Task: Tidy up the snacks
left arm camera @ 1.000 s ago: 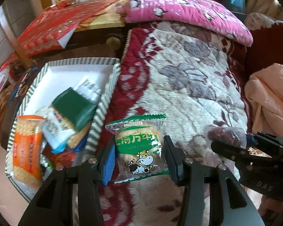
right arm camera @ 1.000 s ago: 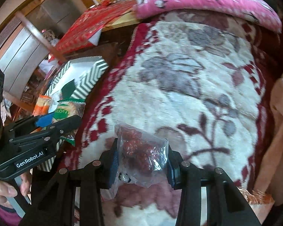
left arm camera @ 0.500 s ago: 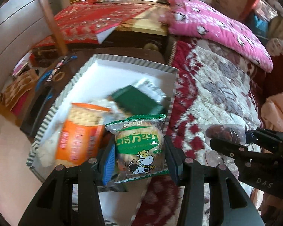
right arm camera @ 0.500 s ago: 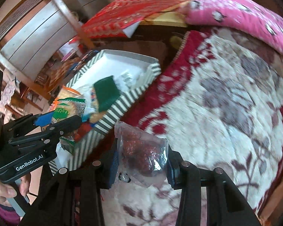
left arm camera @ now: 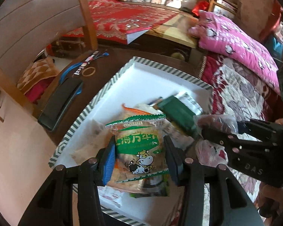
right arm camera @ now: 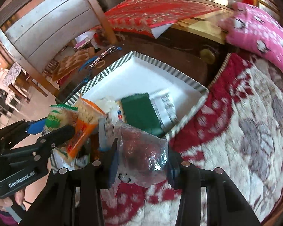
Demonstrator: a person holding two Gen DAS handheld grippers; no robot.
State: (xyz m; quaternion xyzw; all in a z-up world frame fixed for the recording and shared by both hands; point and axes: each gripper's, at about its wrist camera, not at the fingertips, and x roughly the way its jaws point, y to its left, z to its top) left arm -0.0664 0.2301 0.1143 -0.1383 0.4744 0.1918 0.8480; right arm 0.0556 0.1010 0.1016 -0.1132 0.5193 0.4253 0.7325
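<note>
over striped box (left arm camera: 111, 81): left hand-held gripper (left arm camera: 139, 159) clamps cow-print snack (left arm camera: 139, 146).

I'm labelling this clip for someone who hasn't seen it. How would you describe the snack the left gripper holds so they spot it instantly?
Find the white tray with the green-striped rim beside the floral blanket. Above its near end, the left gripper clamps a clear snack packet. Only it has green banding and a cartoon cow; the right gripper holds a plain clear bag of dark red fruit.
</note>
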